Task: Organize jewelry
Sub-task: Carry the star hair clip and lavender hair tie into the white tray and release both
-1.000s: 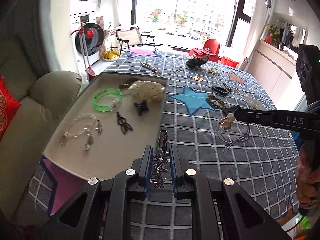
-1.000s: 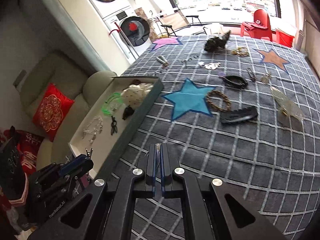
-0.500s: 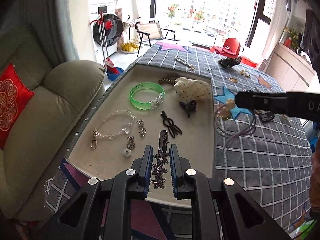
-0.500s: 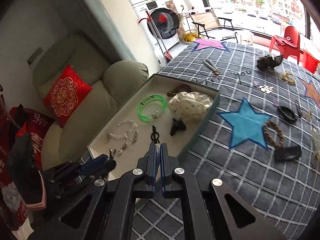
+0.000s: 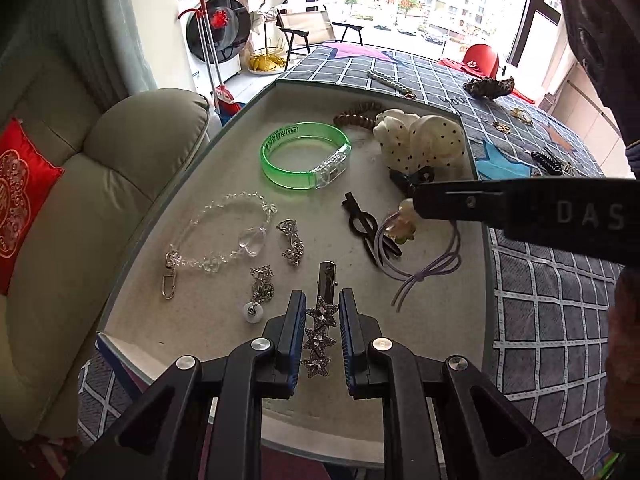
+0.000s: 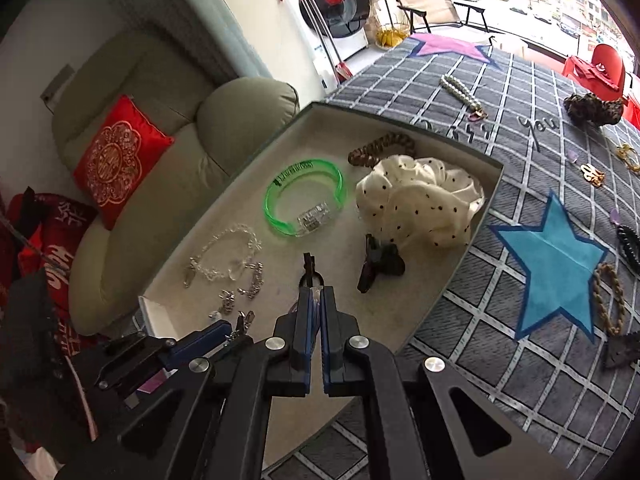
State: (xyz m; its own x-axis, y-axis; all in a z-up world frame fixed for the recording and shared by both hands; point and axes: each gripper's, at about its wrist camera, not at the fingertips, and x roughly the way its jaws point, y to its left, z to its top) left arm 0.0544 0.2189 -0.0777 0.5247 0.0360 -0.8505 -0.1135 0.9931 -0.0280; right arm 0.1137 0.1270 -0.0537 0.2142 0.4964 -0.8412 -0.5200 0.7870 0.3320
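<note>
So the star hair clip [image 5: 319, 334] is pinched between the left gripper [image 5: 319, 320] jaws, hanging over the tray [image 5: 224, 152] near its front edge. The right gripper [image 6: 315, 300] is clamped tight on a purple cord with a little flower charm [image 5: 404, 220], dangling over the tray's right side above a black clip [image 5: 366, 224]. Further in sit a green bangle [image 5: 306, 156], a clear bead bracelet [image 5: 224, 236] and a polka-dot scrunchie [image 5: 424, 140]. More bits lie out on the checked cloth [image 6: 520, 340].
</note>
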